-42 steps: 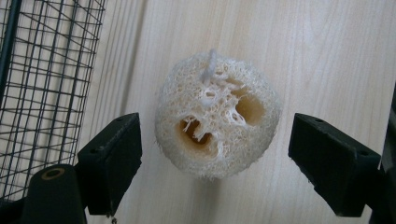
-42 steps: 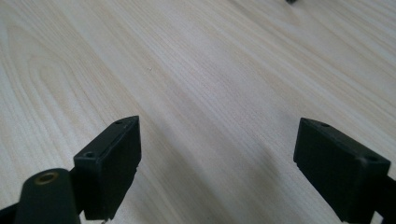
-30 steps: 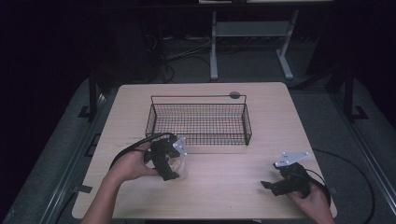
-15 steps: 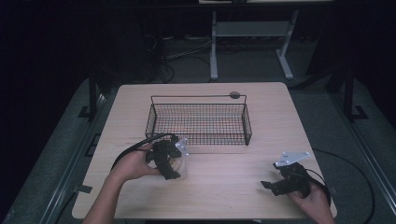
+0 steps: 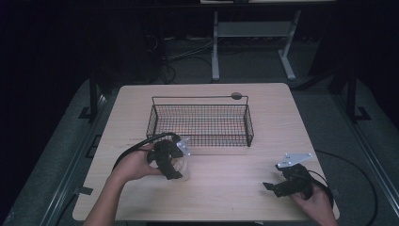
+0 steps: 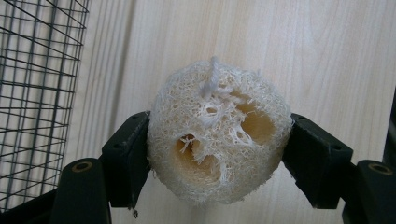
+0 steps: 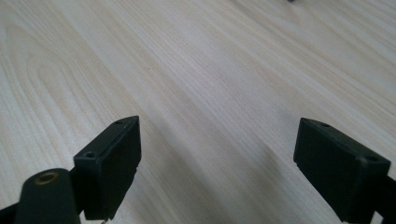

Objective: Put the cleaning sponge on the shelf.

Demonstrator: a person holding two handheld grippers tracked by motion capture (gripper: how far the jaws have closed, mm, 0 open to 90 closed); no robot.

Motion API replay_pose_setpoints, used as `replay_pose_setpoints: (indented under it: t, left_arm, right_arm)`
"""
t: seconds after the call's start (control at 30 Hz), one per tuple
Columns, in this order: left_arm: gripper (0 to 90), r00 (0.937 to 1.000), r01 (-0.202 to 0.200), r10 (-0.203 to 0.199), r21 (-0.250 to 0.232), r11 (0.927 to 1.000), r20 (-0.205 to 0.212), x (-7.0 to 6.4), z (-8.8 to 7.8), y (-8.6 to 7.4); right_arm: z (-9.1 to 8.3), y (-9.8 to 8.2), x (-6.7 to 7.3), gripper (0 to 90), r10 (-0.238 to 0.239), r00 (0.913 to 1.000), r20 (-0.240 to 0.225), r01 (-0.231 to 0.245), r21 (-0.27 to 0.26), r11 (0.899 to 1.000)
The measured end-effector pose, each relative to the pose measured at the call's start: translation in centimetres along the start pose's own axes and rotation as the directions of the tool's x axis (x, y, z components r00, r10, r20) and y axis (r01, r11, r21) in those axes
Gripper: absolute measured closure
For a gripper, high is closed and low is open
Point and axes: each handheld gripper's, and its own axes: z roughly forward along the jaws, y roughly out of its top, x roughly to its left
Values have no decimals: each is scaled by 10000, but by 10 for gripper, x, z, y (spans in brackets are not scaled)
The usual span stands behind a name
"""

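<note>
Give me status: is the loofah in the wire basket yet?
Not yet. Done: the left claw has the loofah clamped between its jaws, just in front of the wire basket. In hand: the loofah sits over the wooden table, near the basket's front left corner. Left: likely carrying it over the rim and letting go; the basket looks empty. The right claw is open and idle over bare table.

wire basket (image 5: 200, 123), wooden table (image 5: 235, 181)
</note>
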Motion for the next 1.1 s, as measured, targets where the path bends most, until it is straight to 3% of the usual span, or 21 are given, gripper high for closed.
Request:
replay_pose_setpoints:
  t: [0.33,0.87,1.1]
  left_arm:
    - [281,9999,-106,106,-62,9999,7,1,-9,5]
    - [280,9995,-215,224,-415,9989,223,15,-33,20]
    - [280,9994,-274,281,-338,9991,208,22,-44,27]
  right_arm:
    - [0,0,1,146,-39,10000,14,38,13,10000]
    - [2,2,2,146,-69,9999,-87,70,100,9999]
    - [2,2,1,146,-65,10000,-71,66,91,9999]
